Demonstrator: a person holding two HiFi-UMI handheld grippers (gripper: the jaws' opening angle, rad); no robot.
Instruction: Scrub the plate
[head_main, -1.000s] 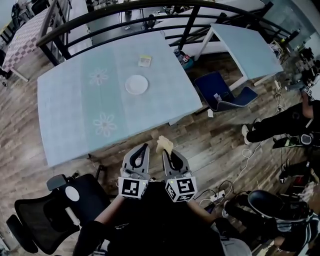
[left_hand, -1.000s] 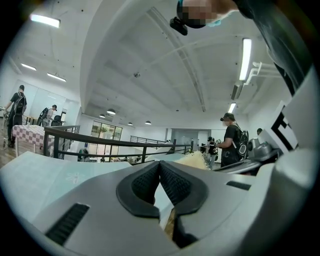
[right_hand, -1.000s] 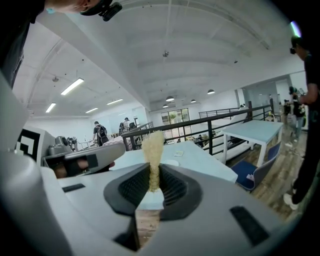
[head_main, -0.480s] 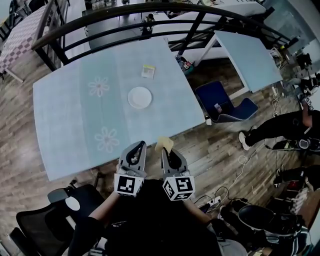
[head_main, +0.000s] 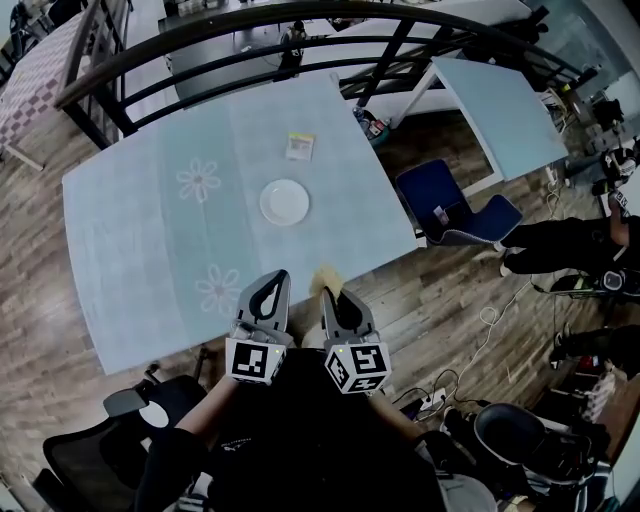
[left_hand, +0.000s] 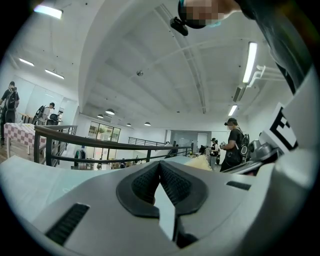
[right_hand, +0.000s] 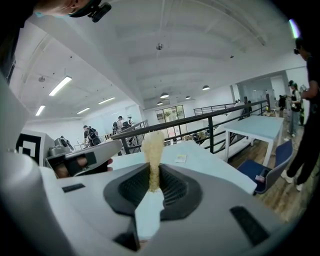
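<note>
Right gripper (head_main: 331, 296) (right_hand: 153, 175) is clamped on a thin yellow sponge (head_main: 326, 276) (right_hand: 152, 146) that sticks up past the jaw tips; left gripper (head_main: 271, 284) (left_hand: 159, 166) has its jaws pressed together with nothing between them. Both are held side by side at the near edge of the blue table (head_main: 140, 225). White plate (head_main: 284, 202) sits mid-table, well apart from both, small yellowish packet (head_main: 299, 146) beyond it.

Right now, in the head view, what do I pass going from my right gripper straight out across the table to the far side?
Sponge held in the right gripper → white plate → small yellow card → black railing.
</note>
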